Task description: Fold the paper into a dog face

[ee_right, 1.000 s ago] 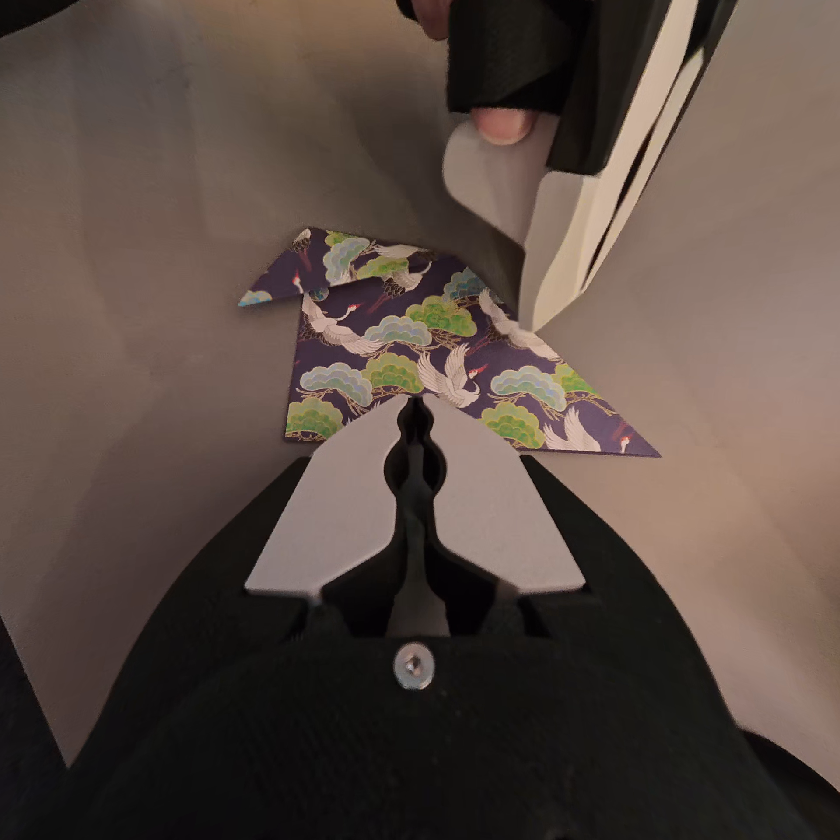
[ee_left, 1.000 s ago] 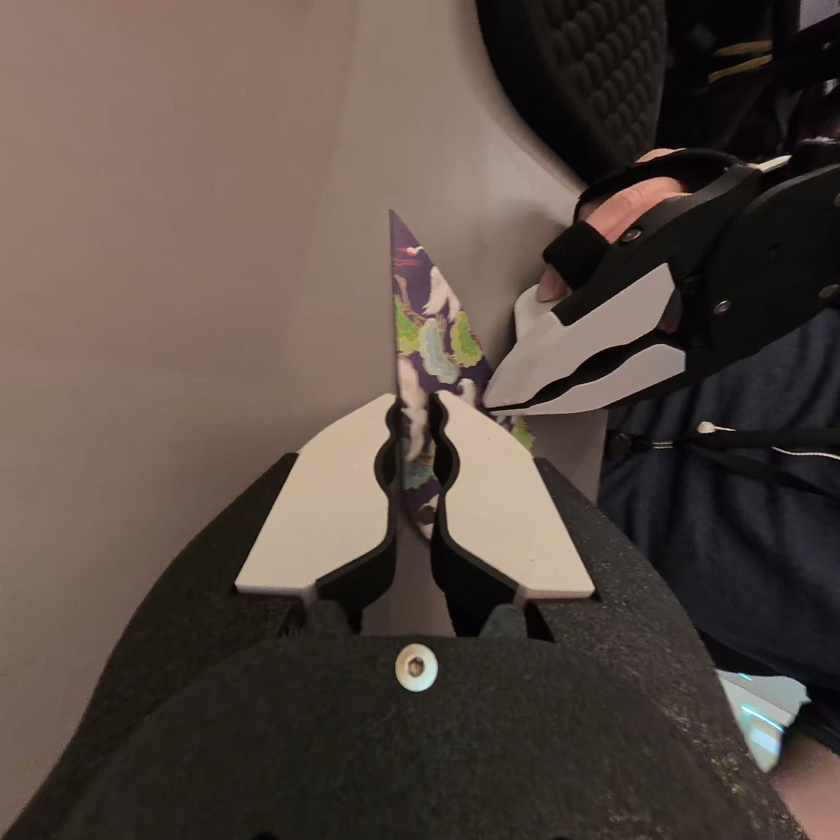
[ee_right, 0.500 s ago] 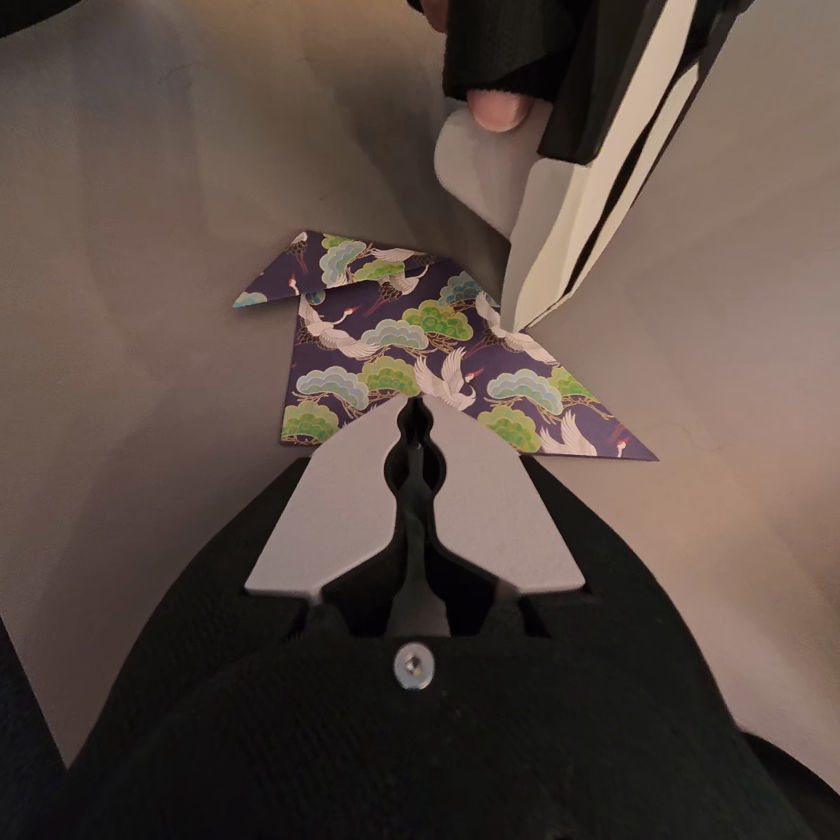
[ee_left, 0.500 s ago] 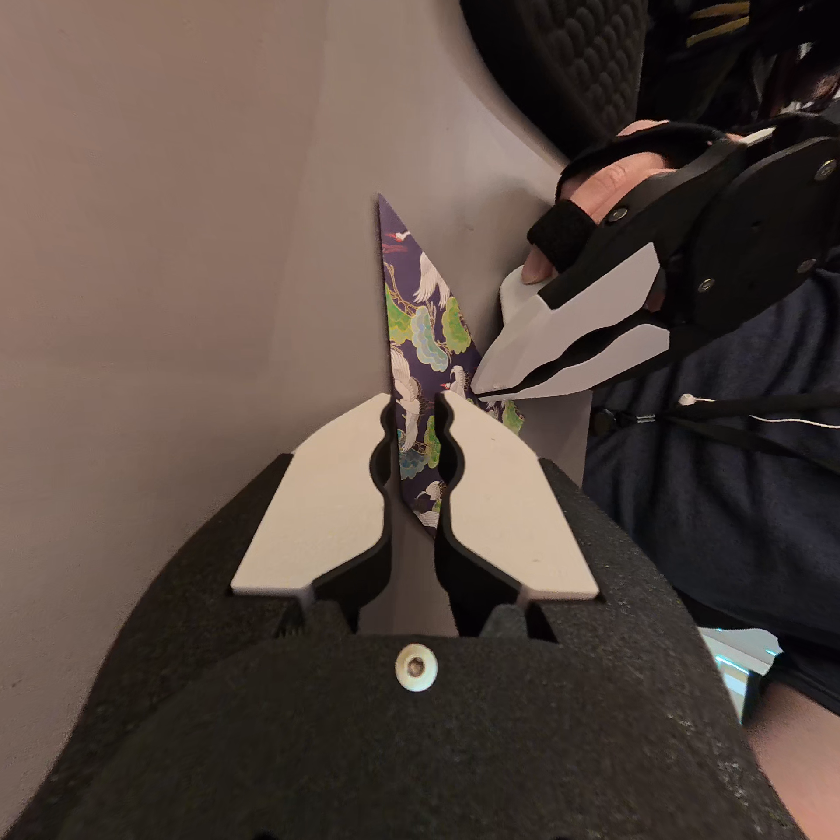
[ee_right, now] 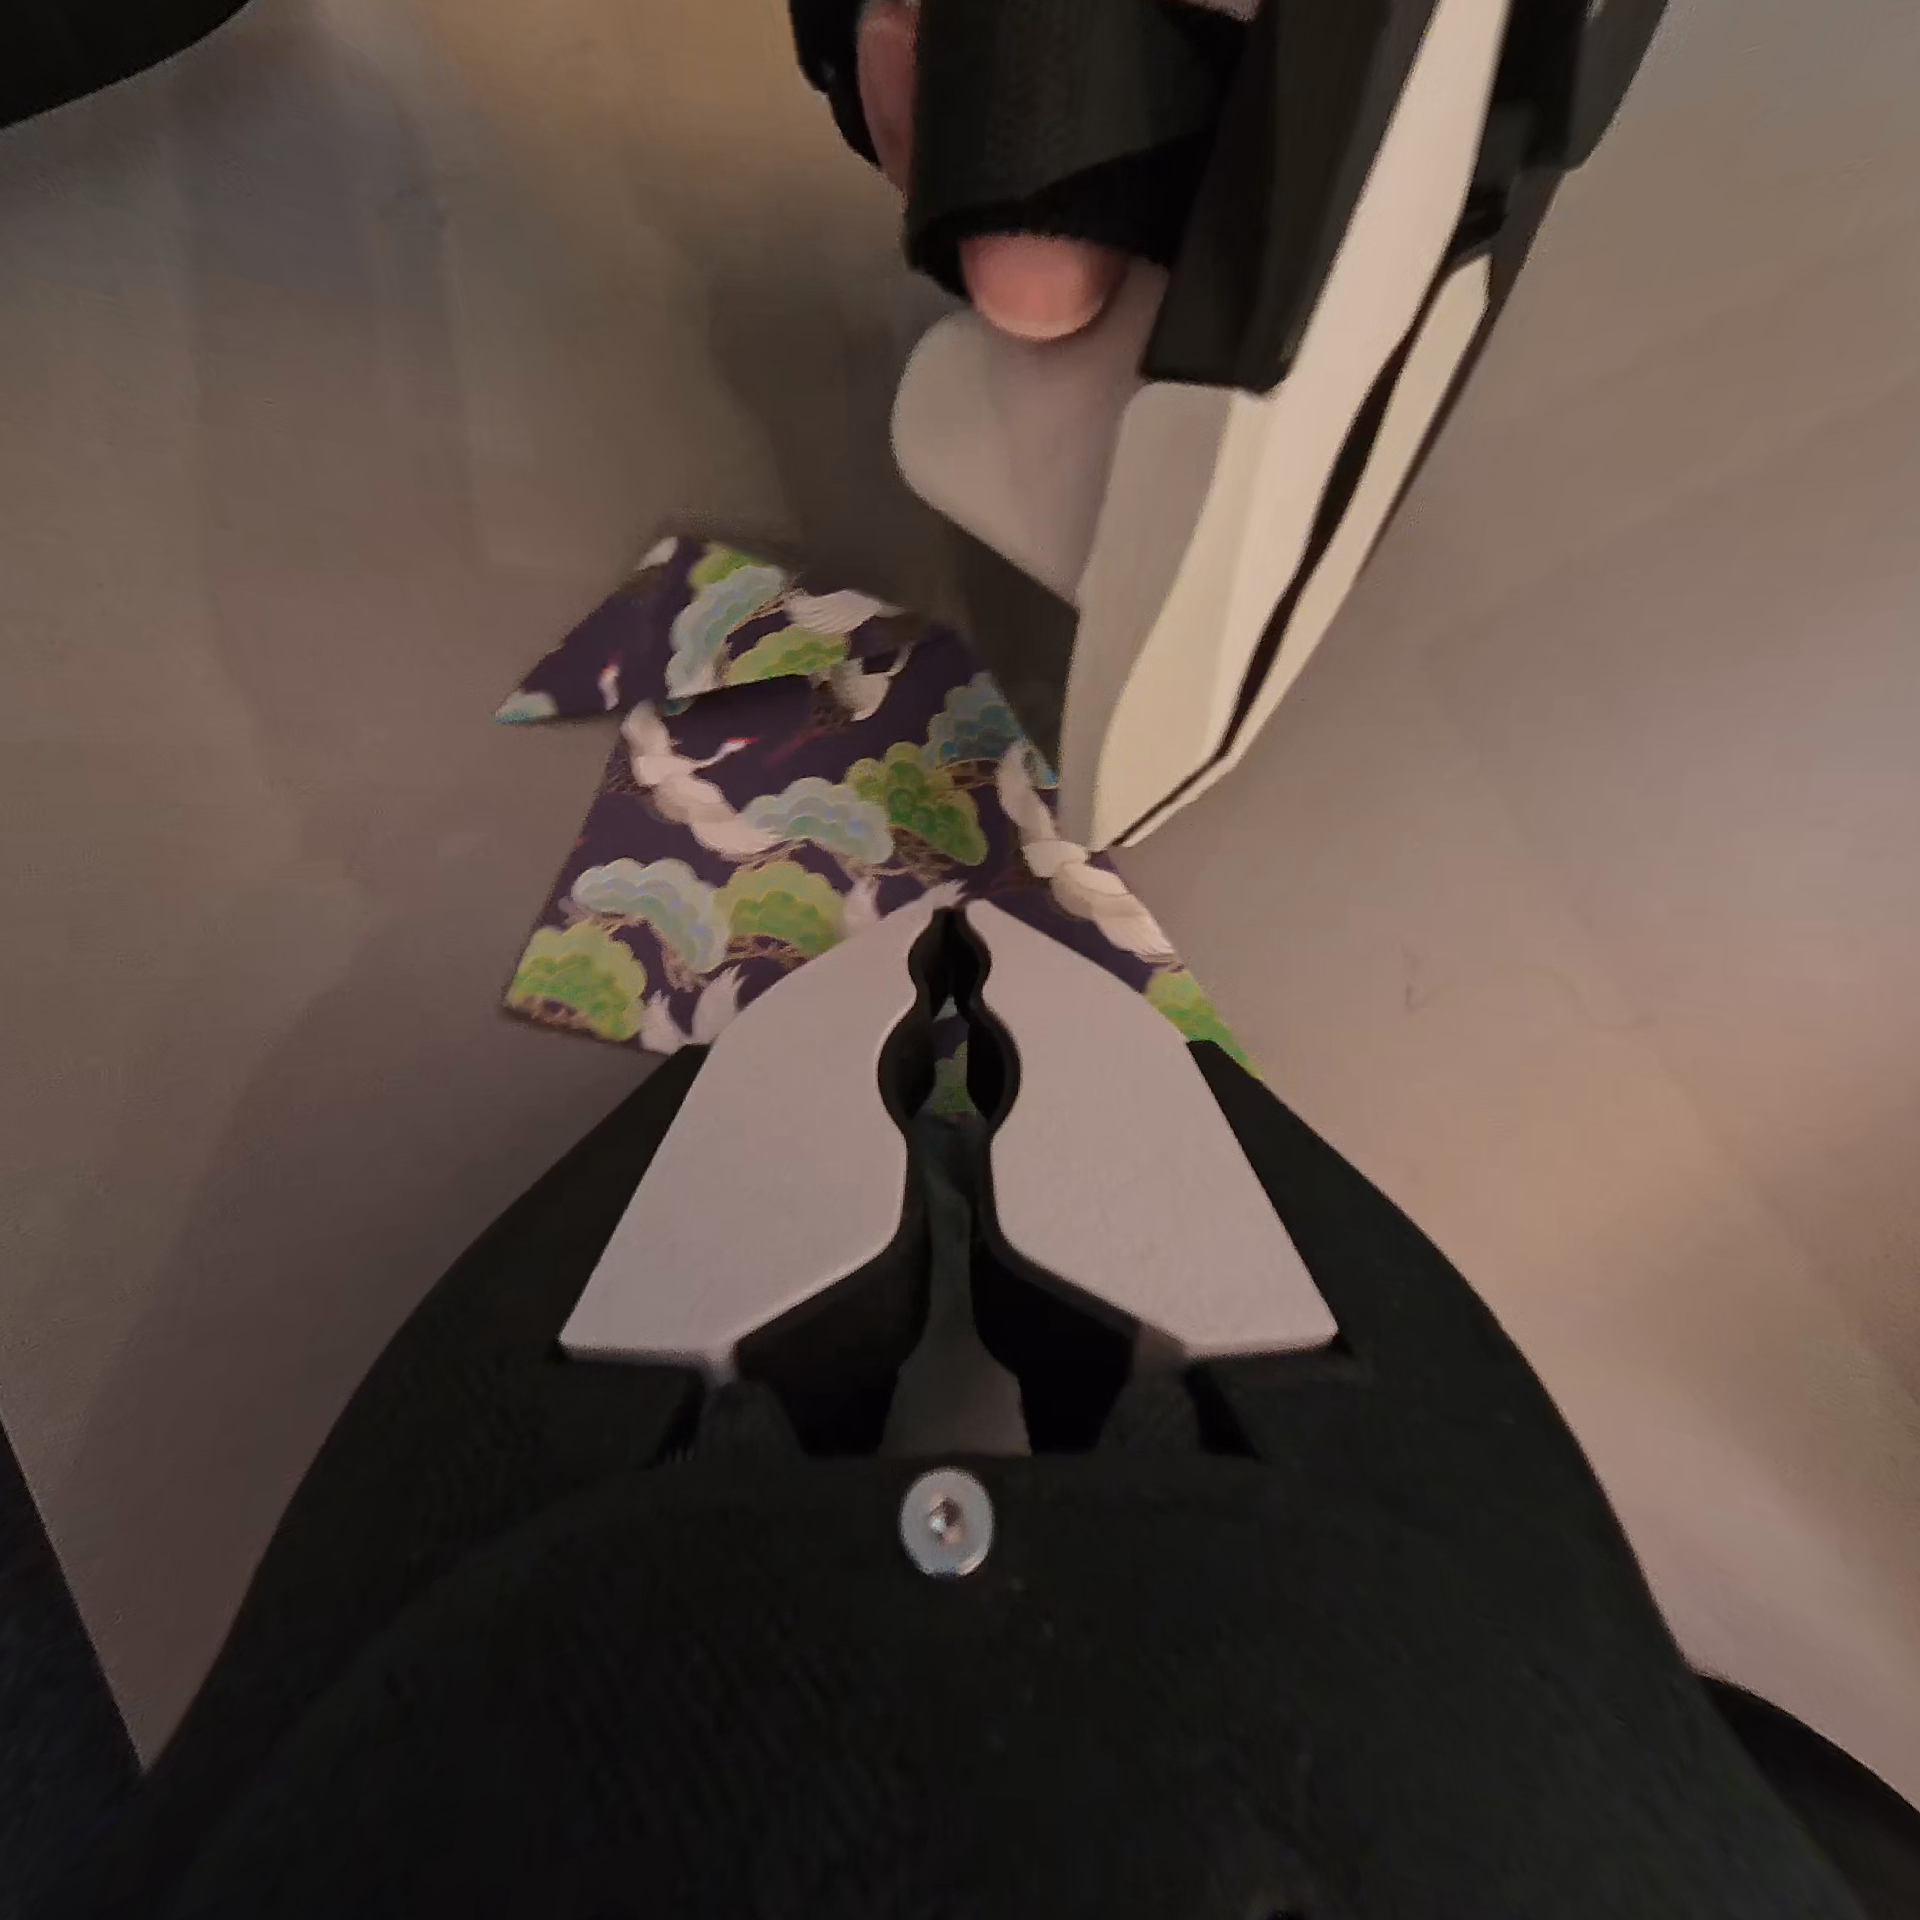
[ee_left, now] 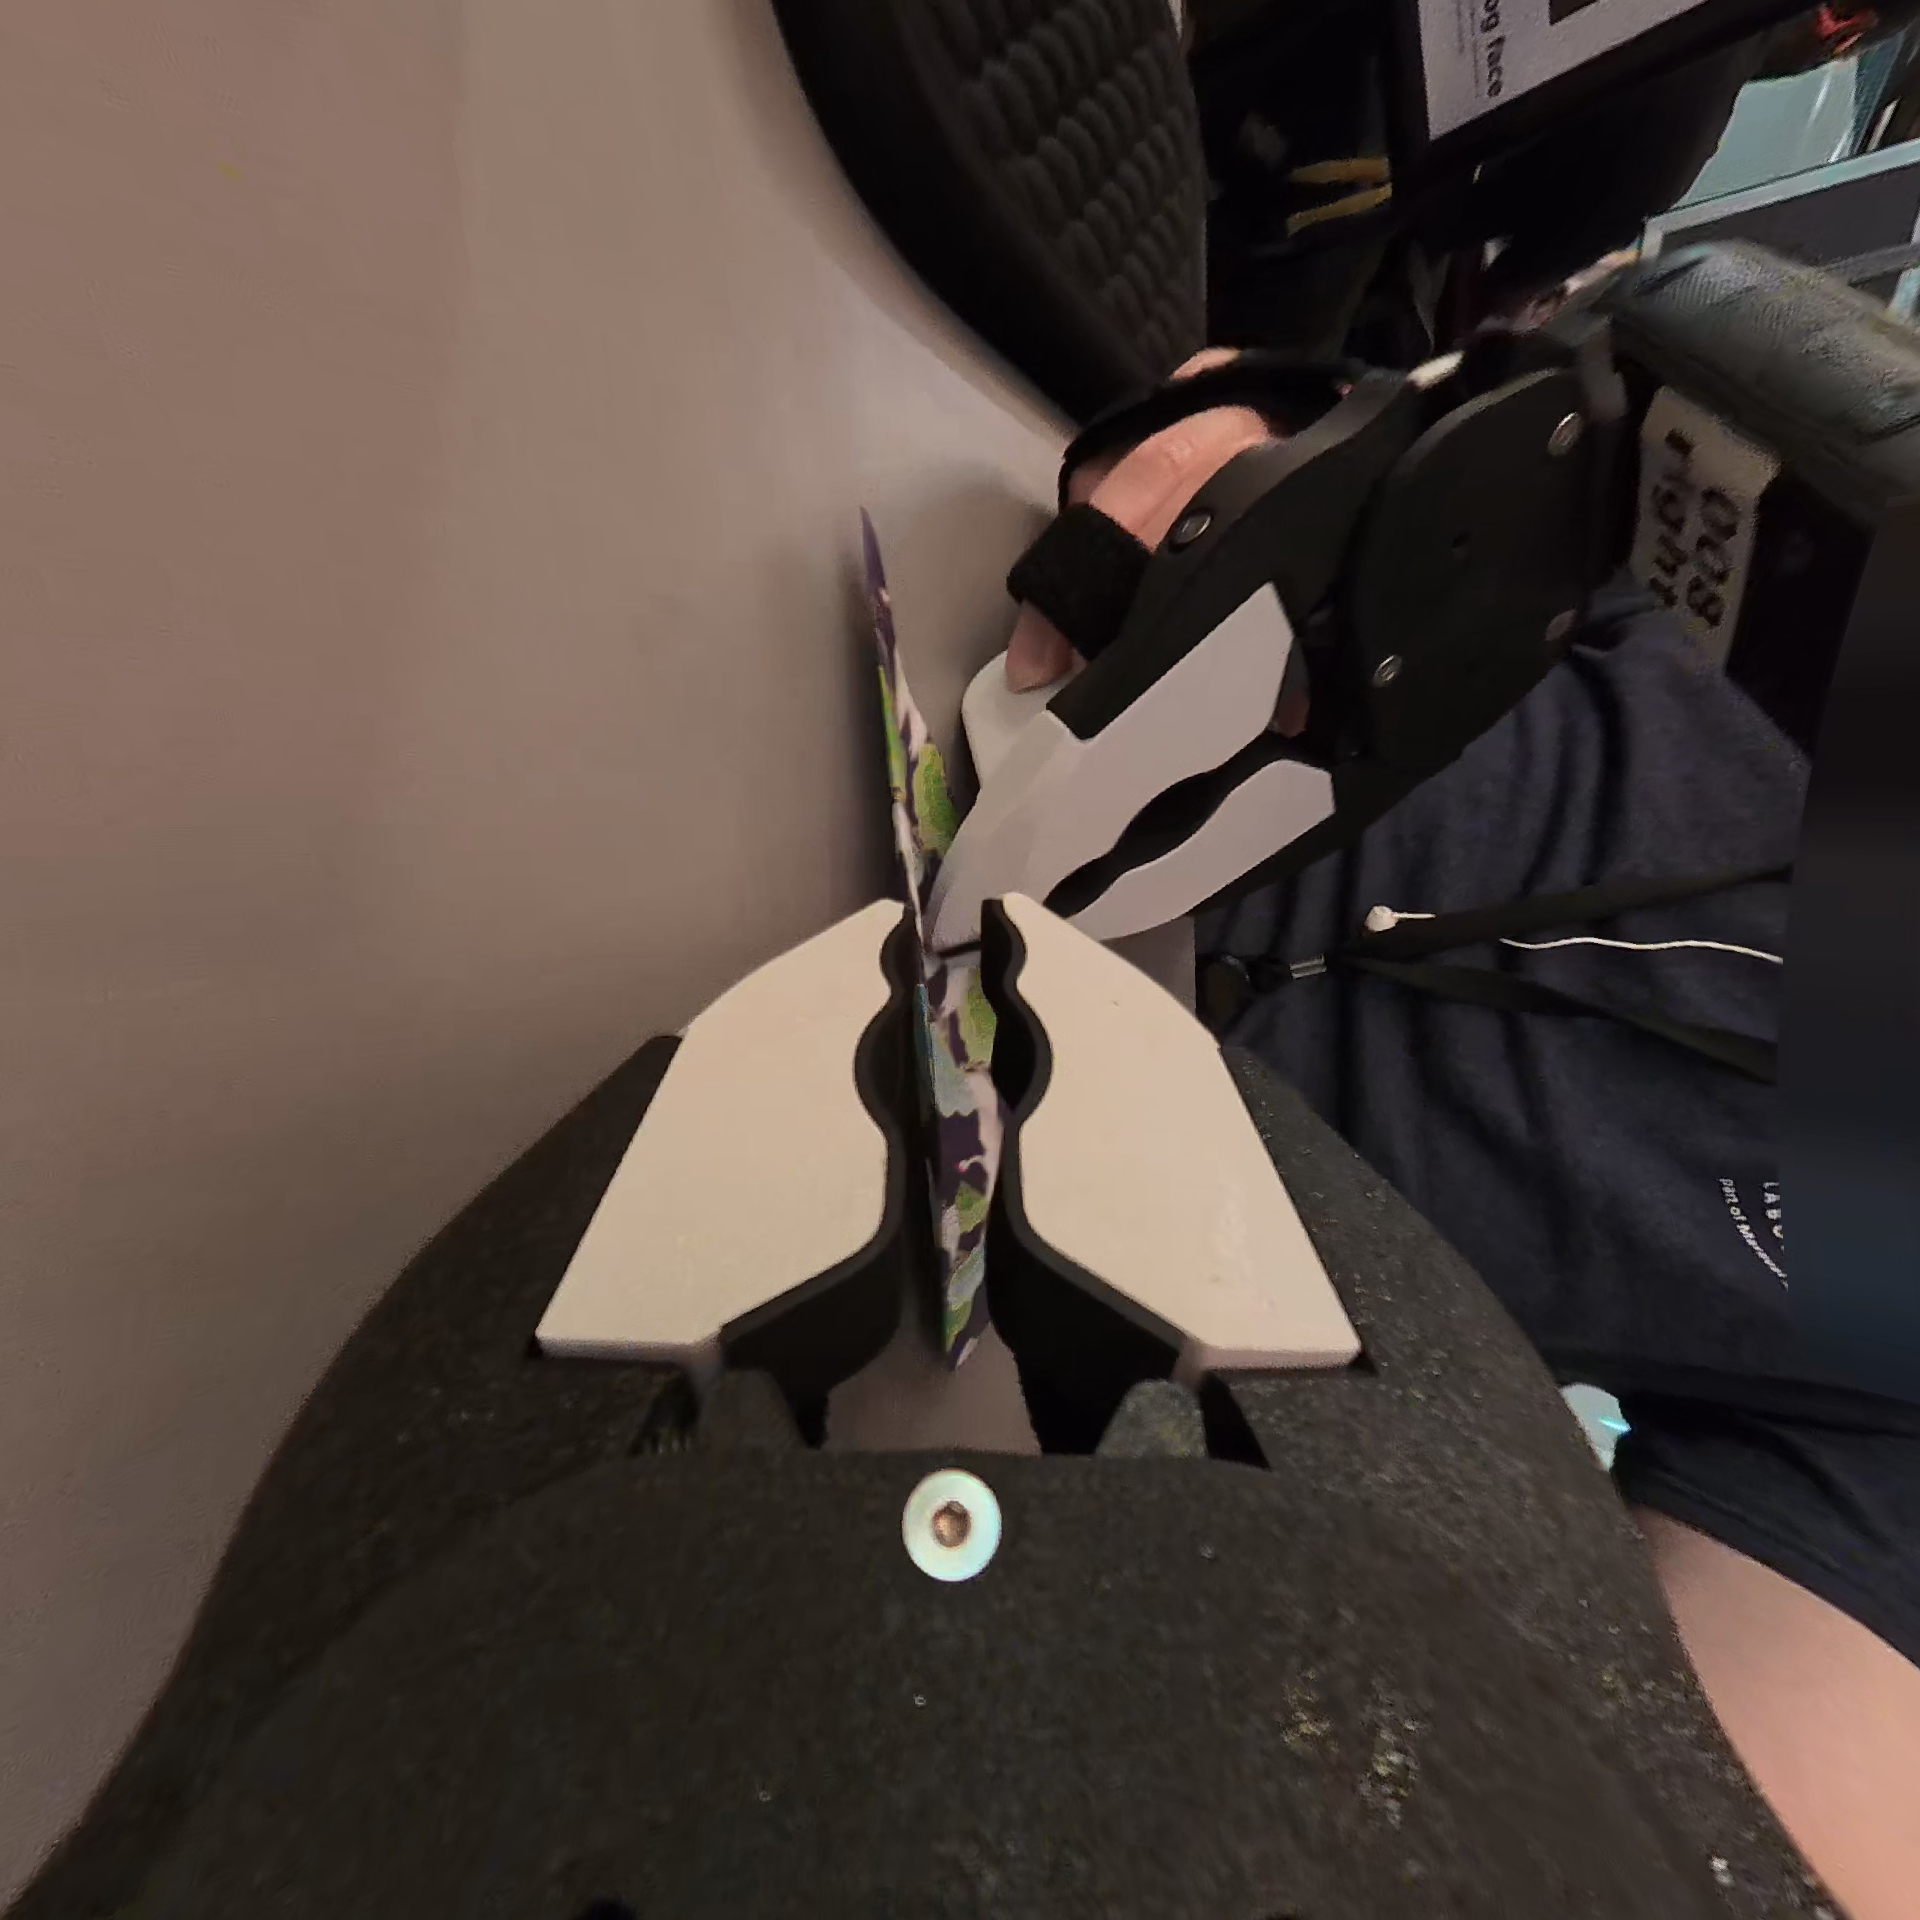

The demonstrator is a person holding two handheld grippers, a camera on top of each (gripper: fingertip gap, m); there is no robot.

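Observation:
The paper [ee_right: 769, 831] is purple with cranes and green pines. It lies on the grey table [ee_right: 312, 520], with one corner flap [ee_right: 727, 634] folded over at its far left. My right gripper [ee_right: 951, 912] is shut, its tips over the paper's near edge; its body hides the paper's right corner. My left gripper [ee_right: 1112, 836] comes down from the upper right, jaws nearly together, tip on the paper's upper right edge. In the left wrist view the paper [ee_left: 904, 769] is seen edge-on, running between my left gripper's [ee_left: 948, 914] fingers. The right gripper [ee_left: 997, 883] meets it there.
A person's gloved hand [ee_right: 1039, 281] holds the left gripper. In the left wrist view a black chair back [ee_left: 1039, 156] stands beyond the table [ee_left: 416, 623], and the person's dark blue top [ee_left: 1507, 1039] fills the right. The table's near edge [ee_right: 62, 1455] shows at lower left. Left and right tips are no more than a few centimetres apart.
My right gripper has moved forward over the paper, now covering its near part and right corner. The two grippers' tips have drawn close together. The left tip stays on the paper's upper right edge.

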